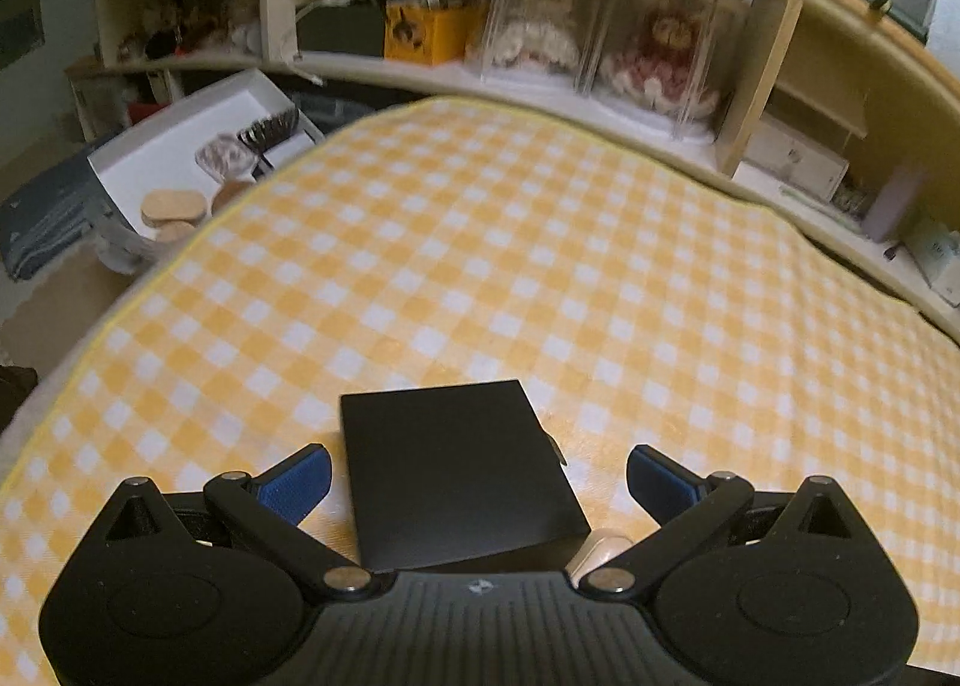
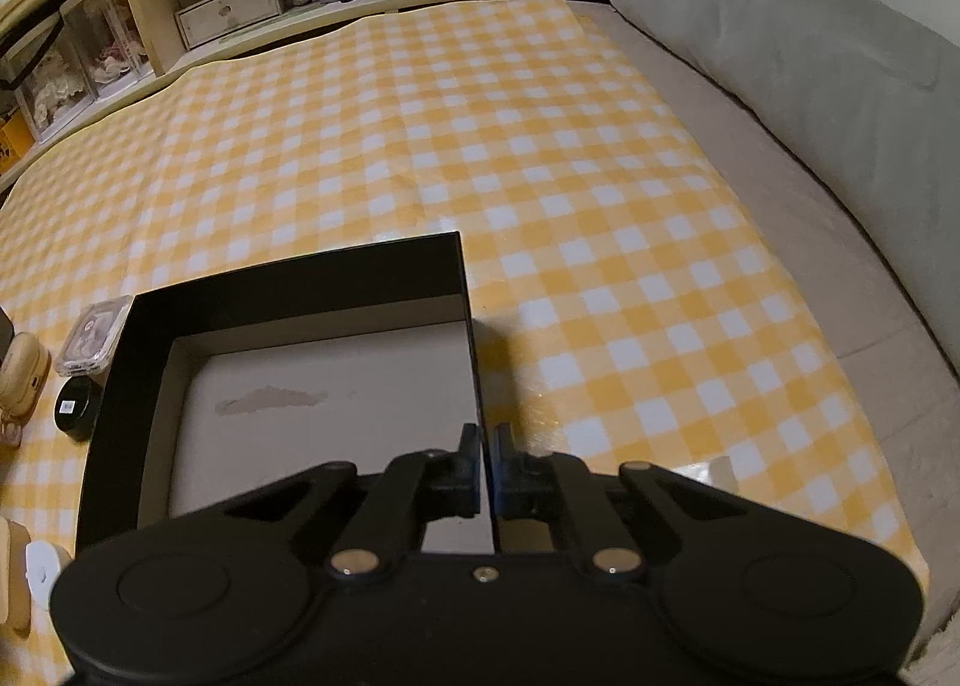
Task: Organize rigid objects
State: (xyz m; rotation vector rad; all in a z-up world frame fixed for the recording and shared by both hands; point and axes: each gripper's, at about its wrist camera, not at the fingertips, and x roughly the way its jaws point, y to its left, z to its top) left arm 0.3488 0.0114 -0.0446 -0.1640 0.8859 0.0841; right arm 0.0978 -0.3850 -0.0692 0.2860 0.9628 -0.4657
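My left gripper [image 1: 478, 476] is open, its blue pads on either side of a flat black box [image 1: 456, 476] that lies on the yellow checked cloth [image 1: 480, 266]; the pads do not touch it. My right gripper [image 2: 486, 464] is shut on the right wall of an open black box [image 2: 300, 362] with a pale inside, holding it over the cloth. Left of that box lie a clear plastic case [image 2: 93, 341], a small black round tin [image 2: 75, 407] and beige wooden pieces [image 2: 21, 377].
A white tray [image 1: 180, 146] with a brush, a clear case and wooden ovals sits off the cloth's far left corner. Shelves [image 1: 540, 62] with doll cases and boxes run along the back. A grey pillow [image 2: 810, 56] lies on the bed at the right.
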